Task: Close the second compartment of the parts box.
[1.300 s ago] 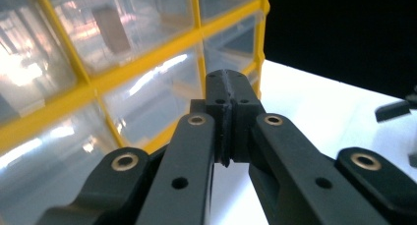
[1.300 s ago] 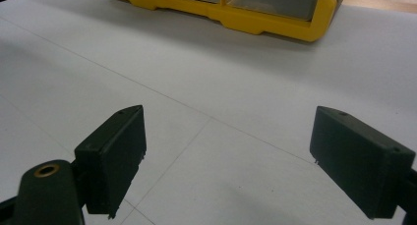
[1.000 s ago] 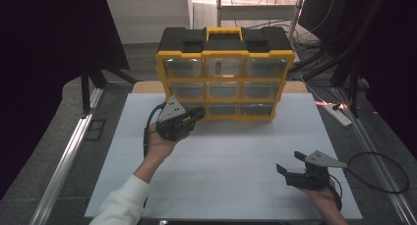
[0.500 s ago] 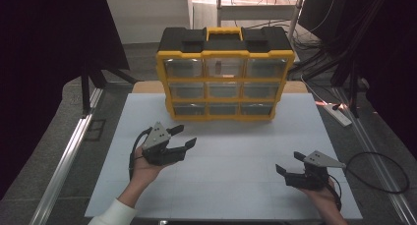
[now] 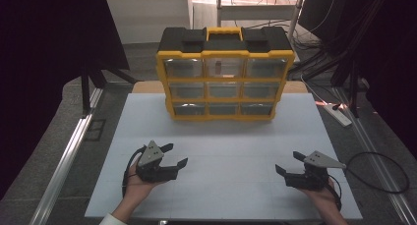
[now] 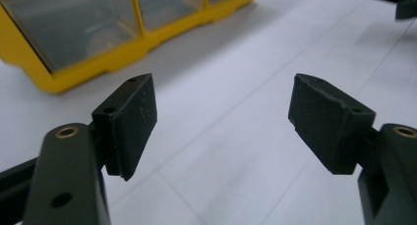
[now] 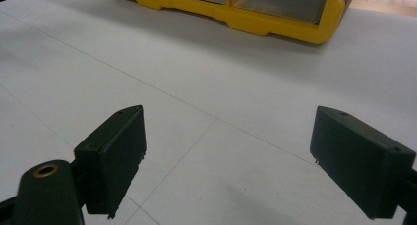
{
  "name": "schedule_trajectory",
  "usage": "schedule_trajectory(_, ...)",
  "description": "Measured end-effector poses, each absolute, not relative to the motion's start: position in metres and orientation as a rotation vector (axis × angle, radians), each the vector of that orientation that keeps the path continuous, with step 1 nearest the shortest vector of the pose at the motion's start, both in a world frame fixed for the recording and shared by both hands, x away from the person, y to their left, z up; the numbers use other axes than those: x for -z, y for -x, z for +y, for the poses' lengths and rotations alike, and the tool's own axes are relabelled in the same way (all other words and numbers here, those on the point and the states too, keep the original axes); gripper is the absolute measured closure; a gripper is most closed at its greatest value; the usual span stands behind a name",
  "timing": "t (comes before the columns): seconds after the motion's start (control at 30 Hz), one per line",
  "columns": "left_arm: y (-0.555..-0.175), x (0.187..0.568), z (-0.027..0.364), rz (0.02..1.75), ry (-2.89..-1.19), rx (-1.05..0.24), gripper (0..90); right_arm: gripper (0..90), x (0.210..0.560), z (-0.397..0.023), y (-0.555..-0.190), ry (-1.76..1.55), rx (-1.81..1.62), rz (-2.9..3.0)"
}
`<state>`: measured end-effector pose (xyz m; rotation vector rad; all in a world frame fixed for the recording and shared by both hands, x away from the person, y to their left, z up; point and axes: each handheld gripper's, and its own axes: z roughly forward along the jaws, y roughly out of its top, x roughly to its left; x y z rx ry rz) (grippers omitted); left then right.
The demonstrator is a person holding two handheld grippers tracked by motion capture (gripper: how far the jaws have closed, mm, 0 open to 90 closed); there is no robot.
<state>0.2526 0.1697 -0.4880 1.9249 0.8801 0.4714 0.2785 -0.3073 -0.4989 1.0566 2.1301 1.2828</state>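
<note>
The left gripper (image 5: 174, 155) has its two black jaws spread wide with nothing between them; they have just been opening, and its rubber-faced pads (image 6: 133, 122) frame bare tabletop. It sits low over the near left part of the white board table (image 5: 231, 151), cupped from below in the person's left hand (image 5: 140, 185), with its jaws turned toward the middle of the table.

The right gripper (image 5: 287, 163) is likewise spread wide and empty, its flat black pads (image 7: 115, 156) standing well apart over the white surface. The person's right hand (image 5: 322, 195) holds it low at the near right of the table, the grey three-cornered plate on top, its cable looping off the table's right edge.

Well apart from both grippers, the yellow plastic drawer cabinet with a black lid and clear drawer fronts (image 5: 225, 75) stands upright at the far middle of the table, three rows of three drawers facing the person. All drawers look pushed in, though the upper middle one may hold something small; the view is too coarse to be sure.
</note>
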Motion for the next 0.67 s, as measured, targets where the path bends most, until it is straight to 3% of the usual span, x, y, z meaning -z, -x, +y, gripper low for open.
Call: schedule_trajectory(0.67, -0.247, 0.502, 0.183, 0.937, -1.926, -0.461, 25.1, 14.2, 0.498, -0.307, -0.278, -1.037, -1.295, 2.132)
